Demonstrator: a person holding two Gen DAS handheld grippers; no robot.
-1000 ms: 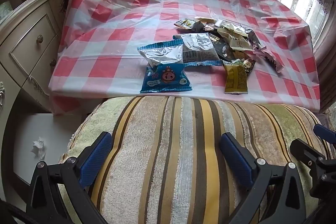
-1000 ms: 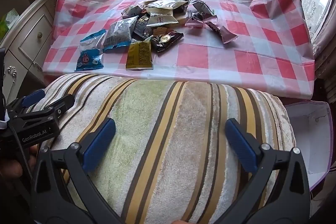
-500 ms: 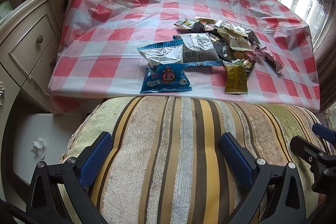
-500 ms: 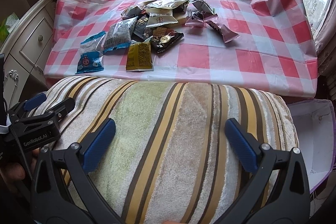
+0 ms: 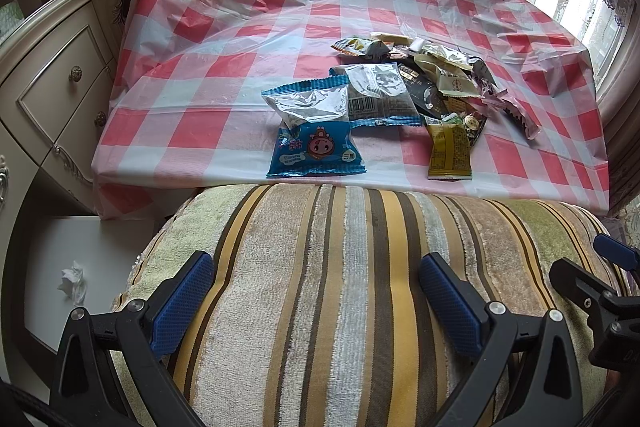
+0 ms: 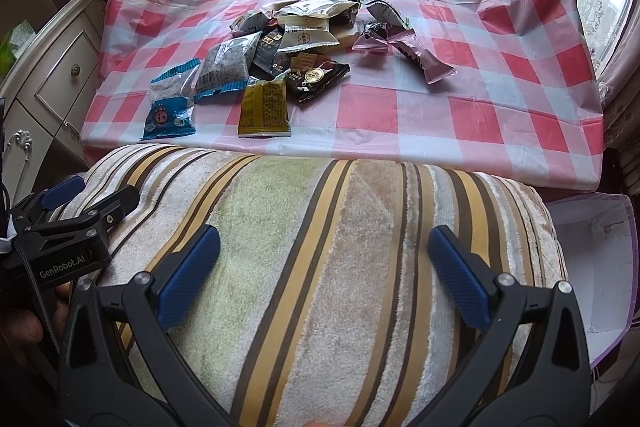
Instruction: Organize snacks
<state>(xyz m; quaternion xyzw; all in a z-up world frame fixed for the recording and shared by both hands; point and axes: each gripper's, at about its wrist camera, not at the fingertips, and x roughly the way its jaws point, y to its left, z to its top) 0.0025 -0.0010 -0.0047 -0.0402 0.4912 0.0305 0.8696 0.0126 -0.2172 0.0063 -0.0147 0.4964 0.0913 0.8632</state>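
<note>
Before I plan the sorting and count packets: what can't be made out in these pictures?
- Snack pile: packets overlap in both views, so no exact count.
- Packet print: too small to read, even on the yellow packet.
- Purple-edged box: the right wrist view's edge and the striped cushion cut it off.
- Table front: hidden behind the cushion.

snack packets [image 5: 412, 95] [image 6: 288, 47]: loose overlapping heap | blue packet [image 5: 314, 147] and yellow packet [image 5: 448, 153] flat nearest table edge
</note>
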